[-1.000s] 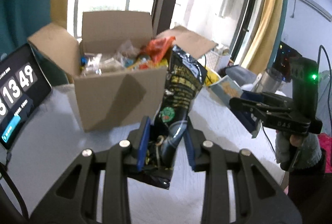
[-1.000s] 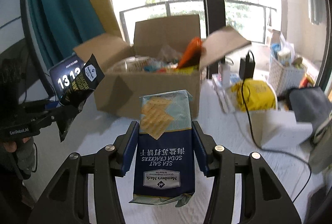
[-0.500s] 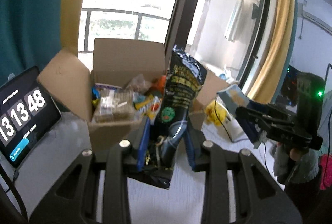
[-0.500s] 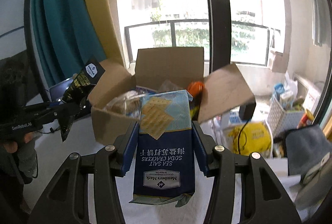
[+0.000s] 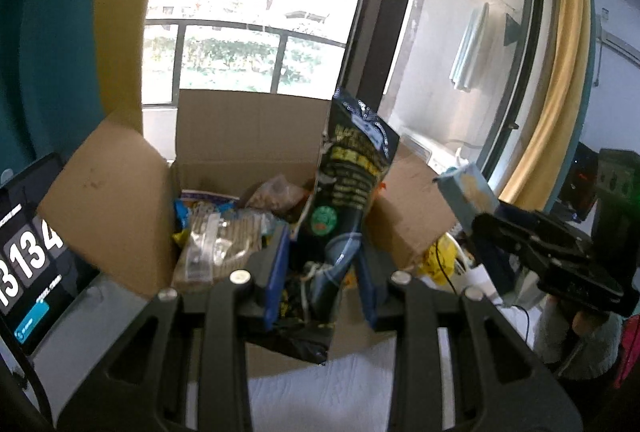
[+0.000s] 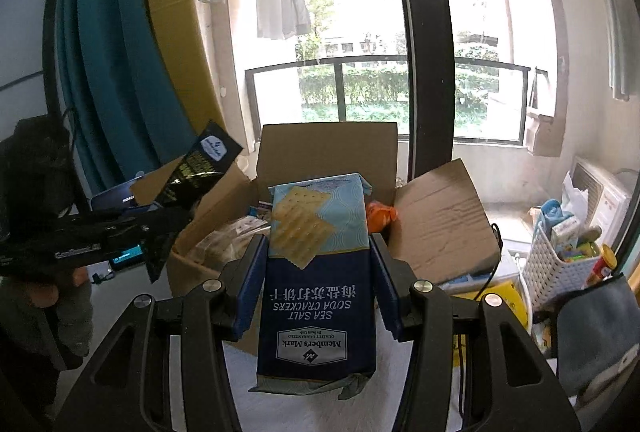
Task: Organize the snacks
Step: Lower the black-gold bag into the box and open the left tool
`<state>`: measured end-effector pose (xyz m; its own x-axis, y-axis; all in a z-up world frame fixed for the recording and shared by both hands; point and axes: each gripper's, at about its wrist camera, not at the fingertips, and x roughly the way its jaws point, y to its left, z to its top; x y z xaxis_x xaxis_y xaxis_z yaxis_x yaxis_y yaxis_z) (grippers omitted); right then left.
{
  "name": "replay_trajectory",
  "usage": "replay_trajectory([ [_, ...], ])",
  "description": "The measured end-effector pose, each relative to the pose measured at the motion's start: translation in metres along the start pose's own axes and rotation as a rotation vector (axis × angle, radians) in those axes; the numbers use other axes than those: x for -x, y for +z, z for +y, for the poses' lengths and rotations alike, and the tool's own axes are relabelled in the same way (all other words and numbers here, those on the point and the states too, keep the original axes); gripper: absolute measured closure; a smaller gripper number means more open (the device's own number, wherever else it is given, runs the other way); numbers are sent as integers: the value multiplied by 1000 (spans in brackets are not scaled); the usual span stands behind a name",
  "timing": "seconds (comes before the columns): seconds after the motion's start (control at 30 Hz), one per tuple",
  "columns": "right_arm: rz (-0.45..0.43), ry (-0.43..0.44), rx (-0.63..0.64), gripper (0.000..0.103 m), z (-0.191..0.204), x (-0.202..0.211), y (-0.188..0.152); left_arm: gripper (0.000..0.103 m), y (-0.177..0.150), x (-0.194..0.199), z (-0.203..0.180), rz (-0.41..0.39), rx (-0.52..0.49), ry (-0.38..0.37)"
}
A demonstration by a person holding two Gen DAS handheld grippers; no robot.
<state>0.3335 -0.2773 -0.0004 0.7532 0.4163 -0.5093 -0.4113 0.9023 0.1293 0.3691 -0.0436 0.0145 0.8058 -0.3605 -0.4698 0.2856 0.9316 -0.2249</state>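
The left tongs squeeze a black bag, held up right before the open box, likely to drop it inside. The right tongs grip a cracker pack, also just before the box, ready to go in.

Black snack pouch with yellow lettering and a green round seal, upright and slightly crumpled, clamped at its lower end between blue pads, in front of the open cardboard box. Blue-and-teal pack of sea salt soda crackers, cracker picture on top, label upside down, gripped at both sides before the same box, packed with mixed snack packets.
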Motion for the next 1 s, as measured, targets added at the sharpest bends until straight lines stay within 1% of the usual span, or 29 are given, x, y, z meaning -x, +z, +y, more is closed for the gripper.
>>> replay_trajectory([
  [0.1,-1,-3,1,50,-5,-6,4,71,7,-17,3,-1,11,9],
  [0.27,6,-24,-12,50,-15,-16,8,71,13,-48,11,22,28,22],
  [0.37,12,-38,-15,50,-18,-21,11,69,15,-65,16,35,37,47],
  [0.4,14,-44,-17,50,-19,-23,12,63,16,-69,17,40,32,57],
  [0.43,16,-47,-18,50,-19,-25,13,54,16,-72,18,39,32,64],
  [0.47,16,-49,-19,50,-19,-27,14,51,16,-73,20,33,36,65],
  [0.5,17,-51,-19,50,-19,-29,16,43,17,-72,23,26,41,62],
  [0.53,19,-52,-18,50,-18,-32,17,39,17,-70,24,18,45,57],
  [0.7,34,-54,-9,50,-9,-49,22,38,19,-45,37,-39,59,71],
  [0.9,50,-63,-10,50,3,-76,32,37,26,-23,65,-92,96,126],
  [0.97,50,-65,-17,50,6,-83,36,37,31,-18,72,-108,93,128],
  [1.0,50,-66,-19,50,10,-87,39,37,33,-15,74,-119,88,143],
])
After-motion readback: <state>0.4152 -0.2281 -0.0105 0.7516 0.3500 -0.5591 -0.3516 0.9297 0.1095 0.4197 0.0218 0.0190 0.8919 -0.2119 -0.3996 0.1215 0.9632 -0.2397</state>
